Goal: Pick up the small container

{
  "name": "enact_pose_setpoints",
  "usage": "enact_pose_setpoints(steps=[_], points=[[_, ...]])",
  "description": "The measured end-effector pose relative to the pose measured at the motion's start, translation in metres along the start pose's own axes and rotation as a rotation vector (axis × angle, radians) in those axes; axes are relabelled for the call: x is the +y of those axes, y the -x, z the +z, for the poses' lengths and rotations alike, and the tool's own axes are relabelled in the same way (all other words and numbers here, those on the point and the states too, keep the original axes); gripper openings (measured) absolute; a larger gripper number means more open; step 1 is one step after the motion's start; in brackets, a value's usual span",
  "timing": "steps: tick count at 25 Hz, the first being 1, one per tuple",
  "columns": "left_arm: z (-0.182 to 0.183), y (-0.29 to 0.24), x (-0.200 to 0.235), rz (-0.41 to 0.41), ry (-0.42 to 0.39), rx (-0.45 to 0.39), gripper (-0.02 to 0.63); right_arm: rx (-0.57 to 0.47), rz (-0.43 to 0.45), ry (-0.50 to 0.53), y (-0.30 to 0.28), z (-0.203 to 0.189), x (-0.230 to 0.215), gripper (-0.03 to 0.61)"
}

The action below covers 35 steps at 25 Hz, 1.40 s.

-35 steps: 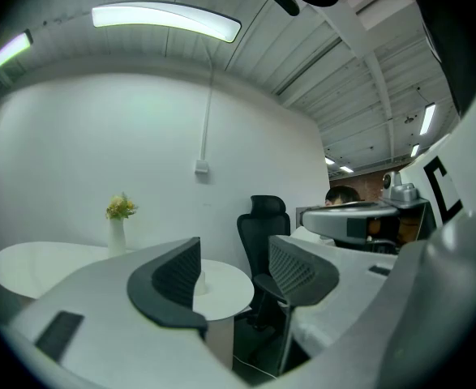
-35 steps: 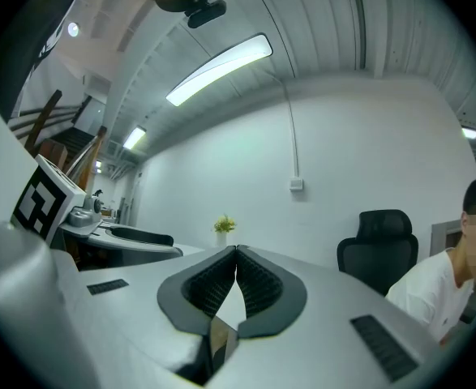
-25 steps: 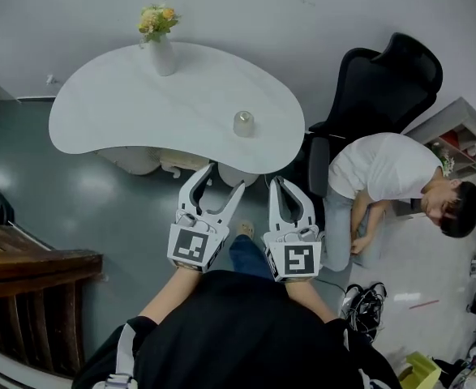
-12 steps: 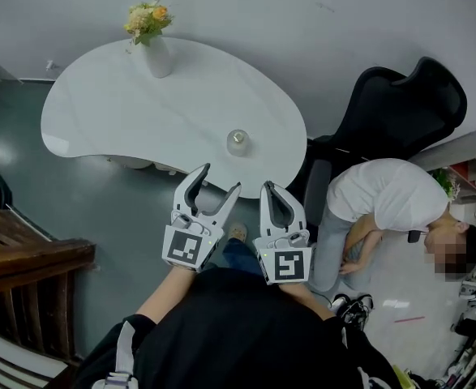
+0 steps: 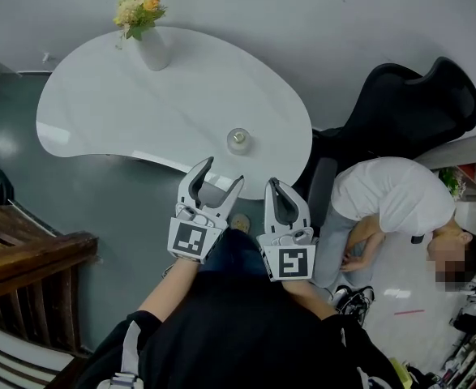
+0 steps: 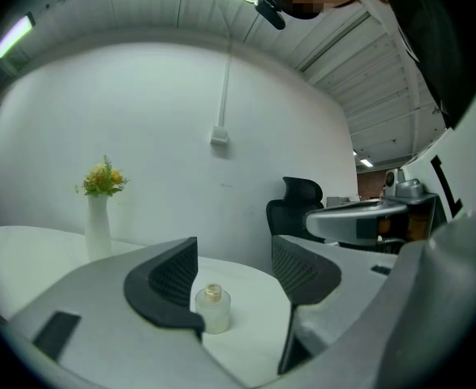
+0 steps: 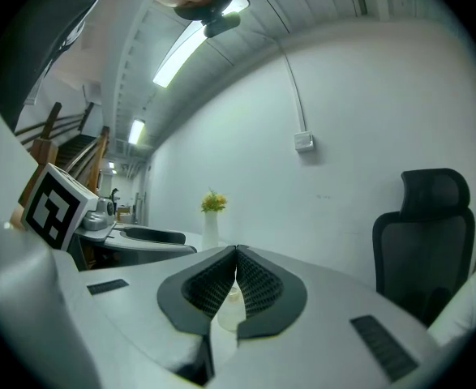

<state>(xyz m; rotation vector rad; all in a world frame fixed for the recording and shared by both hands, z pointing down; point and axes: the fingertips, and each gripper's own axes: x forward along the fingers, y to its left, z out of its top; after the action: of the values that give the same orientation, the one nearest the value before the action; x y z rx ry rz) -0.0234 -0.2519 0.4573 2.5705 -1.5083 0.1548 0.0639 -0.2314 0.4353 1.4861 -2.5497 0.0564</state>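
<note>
The small container (image 5: 238, 140) is a frosted glass jar with a gold cap, standing near the front right edge of the white table (image 5: 124, 104). In the left gripper view the small container (image 6: 212, 309) shows ahead, beyond the jaws and close to the left pad. My left gripper (image 5: 220, 177) is open and empty, just short of the table edge below the jar. My right gripper (image 5: 275, 184) is shut with nothing in it, beside the left one. Behind its closed pads in the right gripper view, the small container (image 7: 230, 314) shows partly.
A white vase with flowers (image 5: 144, 31) stands at the table's far end. A black office chair (image 5: 400, 112) is to the right of the table, and a person in a white shirt (image 5: 392, 197) crouches beside it. A wooden stair rail (image 5: 27, 266) is at the left.
The view has moved closer to the table, and both grippers have advanced toward its front edge. The left jaws have opened slightly wider.
</note>
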Motion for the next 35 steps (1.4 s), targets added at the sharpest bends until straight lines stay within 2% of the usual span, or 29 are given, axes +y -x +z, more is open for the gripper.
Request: enact_pose_setpoints(steps=[3, 8, 13, 16, 26, 35], points=[[-0.007, -0.009, 0.002, -0.017, 0.000, 0.013, 0.279, -0.069, -0.026, 0.000, -0.007, 0.006, -0.008, 0.023], [-0.022, -0.025, 0.012, -0.032, -0.004, 0.040, 0.281, -0.072, -0.047, -0.011, -0.021, 0.000, -0.010, 0.023], [-0.035, -0.042, 0.018, -0.065, -0.039, 0.040, 0.287, 0.008, -0.048, 0.002, -0.030, -0.016, -0.009, 0.023], [-0.044, -0.053, 0.022, -0.084, -0.061, 0.049, 0.291, 0.004, -0.056, -0.001, -0.036, -0.018, -0.010, 0.023], [-0.095, -0.082, 0.030, -0.111, -0.052, 0.152, 0.305, 0.070, -0.067, -0.006, -0.046, -0.037, -0.012, 0.023], [-0.119, -0.096, 0.032, -0.124, -0.047, 0.197, 0.316, 0.118, -0.069, 0.001, -0.055, -0.053, -0.017, 0.023]])
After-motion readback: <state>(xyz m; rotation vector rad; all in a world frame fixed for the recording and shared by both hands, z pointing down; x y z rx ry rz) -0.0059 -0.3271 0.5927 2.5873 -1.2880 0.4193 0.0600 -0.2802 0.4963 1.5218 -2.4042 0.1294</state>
